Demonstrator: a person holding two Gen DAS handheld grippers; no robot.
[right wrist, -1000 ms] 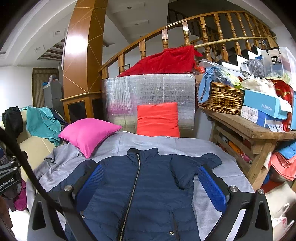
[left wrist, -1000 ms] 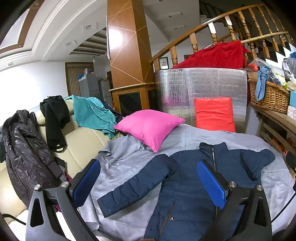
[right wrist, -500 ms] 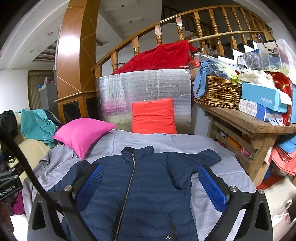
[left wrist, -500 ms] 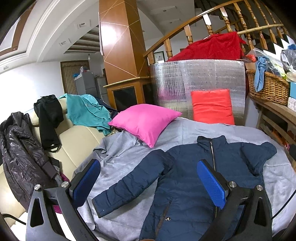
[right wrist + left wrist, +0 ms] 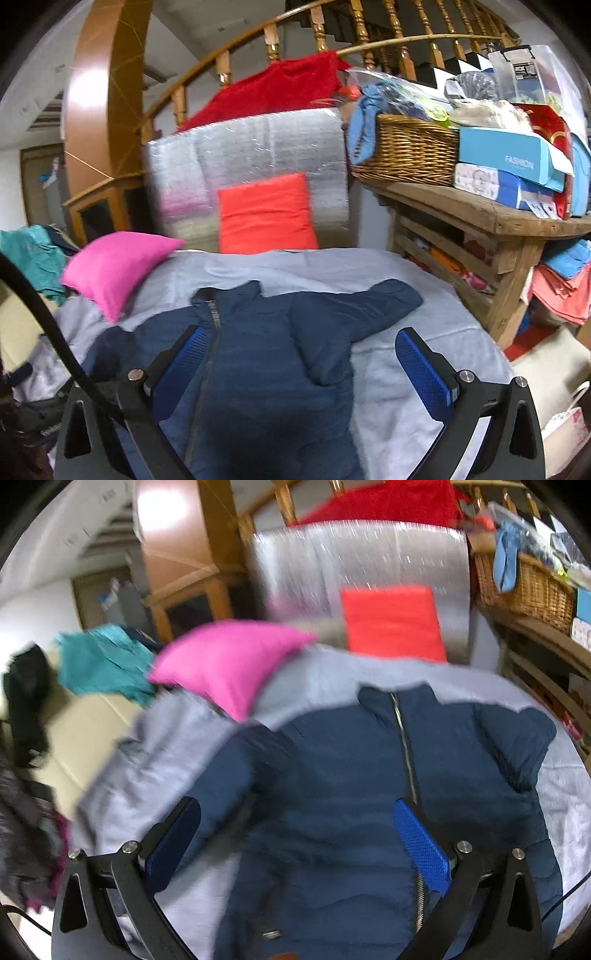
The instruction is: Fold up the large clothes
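Both tools, left (image 5: 295, 840) and right (image 5: 301, 363), are hovering released over the jacket (image 5: 266, 369), which is lying flat beneath them for folding.

Navy jacket (image 5: 258, 354); grey sheet (image 5: 406, 369); pink pillow (image 5: 114, 266)

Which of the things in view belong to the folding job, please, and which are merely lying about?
Job: navy jacket, grey sheet under it, left gripper, right gripper.
Lying about: pink pillow, orange cushion, wicker basket, teal garment.
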